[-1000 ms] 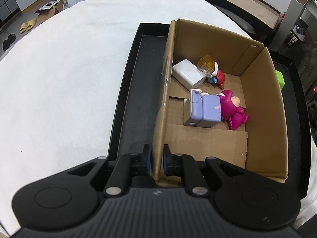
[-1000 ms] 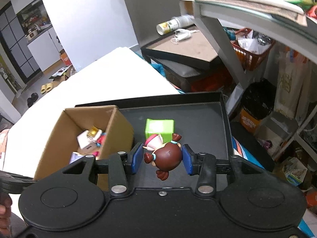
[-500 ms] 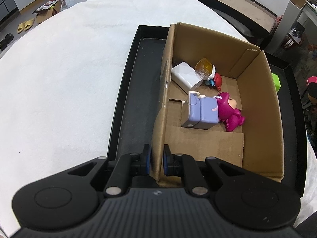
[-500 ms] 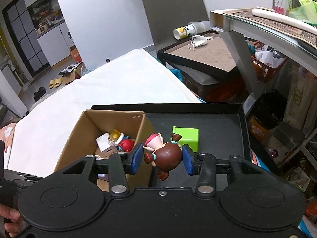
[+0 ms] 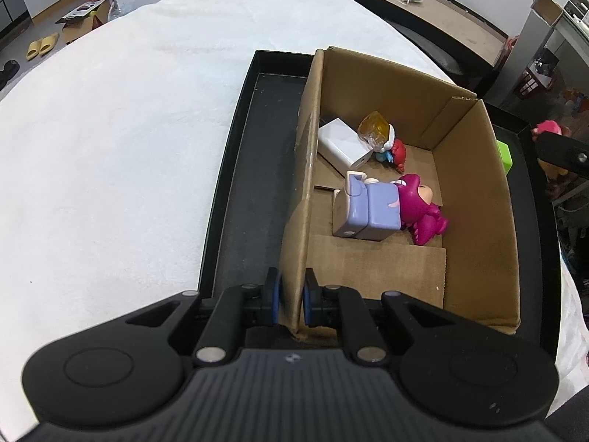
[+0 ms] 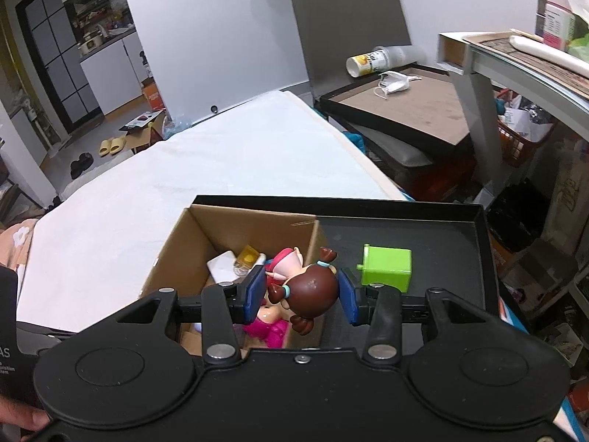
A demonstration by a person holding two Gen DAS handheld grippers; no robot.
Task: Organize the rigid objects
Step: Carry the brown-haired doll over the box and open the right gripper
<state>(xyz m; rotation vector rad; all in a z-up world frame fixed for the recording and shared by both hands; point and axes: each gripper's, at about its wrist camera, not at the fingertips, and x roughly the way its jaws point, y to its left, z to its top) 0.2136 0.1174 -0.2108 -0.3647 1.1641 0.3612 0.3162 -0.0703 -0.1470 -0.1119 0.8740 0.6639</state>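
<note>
While the left gripper (image 5: 291,300) is clamping the cardboard box (image 5: 475,199) wall, the right gripper (image 6: 302,294) is gripping 1 brown-haired figurine (image 6: 309,289) above the box's right wall.

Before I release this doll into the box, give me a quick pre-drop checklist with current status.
1. Right tool grips the brown-haired doll: ok, both pads touch its head.
2. Left tool steadies the cardboard box: ok, shut on the near wall.
3. Doll over the box opening: cannot tell; in the right wrist view it hangs about over the box's right wall, so move left first.
4. Free landing space: ok, bare cardboard floor shows nearer than the purple block and magenta figure.
5. Box sits inside the black tray: ok.
6. Green cube remains on the tray outside the box: not ok, still to sort.
</note>
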